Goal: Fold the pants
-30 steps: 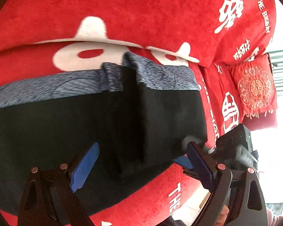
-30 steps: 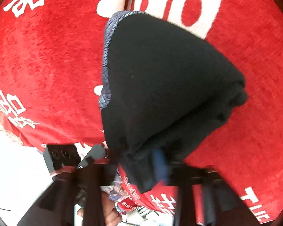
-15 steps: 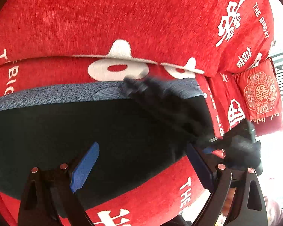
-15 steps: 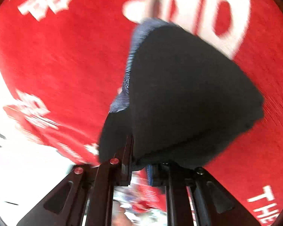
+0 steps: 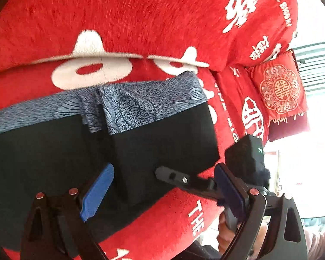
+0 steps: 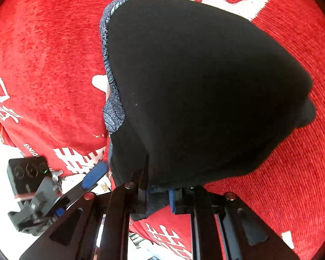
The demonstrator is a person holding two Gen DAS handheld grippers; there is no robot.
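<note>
Left wrist view: left gripper (image 5: 162, 190), jaws wide and holding nothing, hovers over the black pants (image 5: 54, 162), which lie on the red sofa cover (image 5: 140, 21) directly ahead of it; grey patterned waistband (image 5: 145, 101) at the far edge, one panel already doubled over ahead and right of the blue pads (image 5: 97, 191). The right gripper (image 5: 173, 176) enters from the right onto the near hem. Right wrist view: right gripper (image 6: 160, 192), jaws narrow, pinched on the pants' near edge; the folded cloth spreads forward from it. Step judged: gripping the folded layer for the next fold. Next move needs the clamp kept tight and a lift carrying this edge across, the left gripper steadying or taking a matching corner.
</note>
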